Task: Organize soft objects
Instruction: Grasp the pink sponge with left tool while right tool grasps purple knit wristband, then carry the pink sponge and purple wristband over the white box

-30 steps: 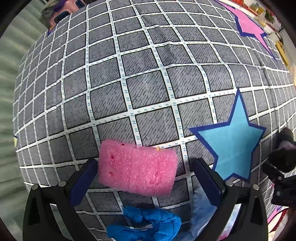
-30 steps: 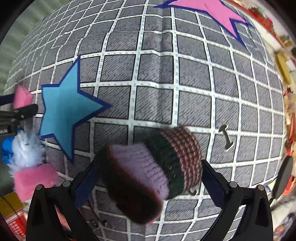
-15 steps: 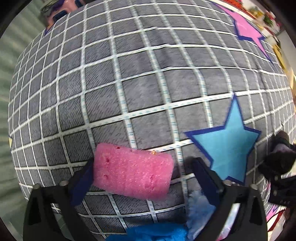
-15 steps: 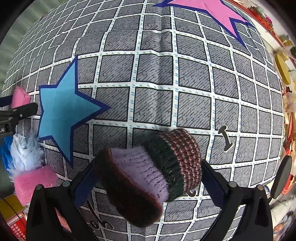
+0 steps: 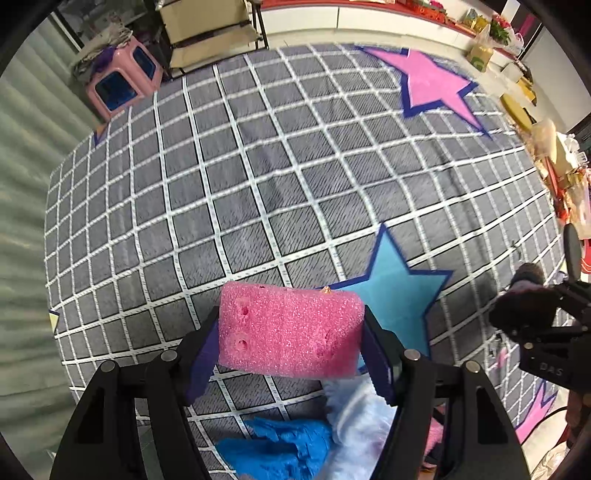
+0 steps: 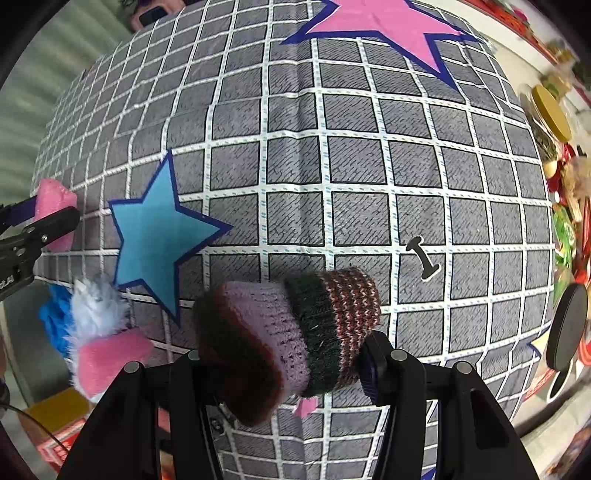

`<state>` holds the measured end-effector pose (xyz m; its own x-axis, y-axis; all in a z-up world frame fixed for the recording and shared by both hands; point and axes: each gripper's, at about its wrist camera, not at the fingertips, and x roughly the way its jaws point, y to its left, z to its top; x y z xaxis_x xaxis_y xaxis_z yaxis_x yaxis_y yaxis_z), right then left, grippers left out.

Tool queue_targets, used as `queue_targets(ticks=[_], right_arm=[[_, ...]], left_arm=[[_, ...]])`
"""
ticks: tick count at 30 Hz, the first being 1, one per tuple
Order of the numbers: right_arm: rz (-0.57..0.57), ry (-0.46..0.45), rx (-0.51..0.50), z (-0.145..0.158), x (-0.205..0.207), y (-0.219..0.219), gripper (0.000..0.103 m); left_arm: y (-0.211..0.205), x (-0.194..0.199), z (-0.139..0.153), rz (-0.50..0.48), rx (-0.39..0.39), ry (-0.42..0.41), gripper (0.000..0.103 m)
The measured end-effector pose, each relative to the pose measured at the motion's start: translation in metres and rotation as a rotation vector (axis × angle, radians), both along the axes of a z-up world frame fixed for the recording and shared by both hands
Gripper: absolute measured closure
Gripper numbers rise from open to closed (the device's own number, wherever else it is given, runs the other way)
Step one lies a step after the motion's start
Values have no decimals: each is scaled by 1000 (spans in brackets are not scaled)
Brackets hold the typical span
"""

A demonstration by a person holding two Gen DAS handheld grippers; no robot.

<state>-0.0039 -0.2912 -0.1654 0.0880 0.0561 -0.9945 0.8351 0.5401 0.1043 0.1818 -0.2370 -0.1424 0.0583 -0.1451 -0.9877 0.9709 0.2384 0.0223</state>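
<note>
My left gripper [image 5: 291, 347] is shut on a pink foam sponge [image 5: 288, 328] and holds it above the grid-patterned cloth [image 5: 258, 184]. My right gripper [image 6: 284, 358] is shut on a rolled knitted sock [image 6: 291, 339], striped purple, dark green and red. The sock also shows at the right of the left wrist view [image 5: 524, 306]. The sponge shows at the left of the right wrist view [image 6: 55, 206]. A blue fluffy item [image 5: 284, 446], a white fluffy item [image 6: 98, 306] and a second pink sponge [image 6: 107, 358] lie at the cloth's near edge.
A blue star [image 6: 159, 236] and a pink star [image 6: 376, 26] are printed on the cloth. A pink stool [image 5: 122, 74] and a folding chair [image 5: 210, 29] stand beyond the far edge. Cluttered items [image 6: 561, 206] line the right side.
My left gripper has closed on the pink sponge and lifted it, so more of the room shows. My right gripper still holds the sock and has shifted slightly.
</note>
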Motion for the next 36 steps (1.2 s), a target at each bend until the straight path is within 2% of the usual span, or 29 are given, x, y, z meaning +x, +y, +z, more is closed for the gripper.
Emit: queue_targets(ticks=[7, 14, 25, 36], right_arm=[[-65, -29, -9, 28, -9, -4, 49], [-166, -65, 7, 51, -52, 16, 48], [-241, -83, -10, 68, -99, 80, 48], [-297, -72, -17, 88, -128, 156, 48]], left_arm=[[4, -22, 37, -51, -58, 14, 30], [25, -56, 65, -136, -109, 40, 30], [85, -117, 109, -280, -183, 93, 30], [161, -162, 132, -399, -201, 138, 30]])
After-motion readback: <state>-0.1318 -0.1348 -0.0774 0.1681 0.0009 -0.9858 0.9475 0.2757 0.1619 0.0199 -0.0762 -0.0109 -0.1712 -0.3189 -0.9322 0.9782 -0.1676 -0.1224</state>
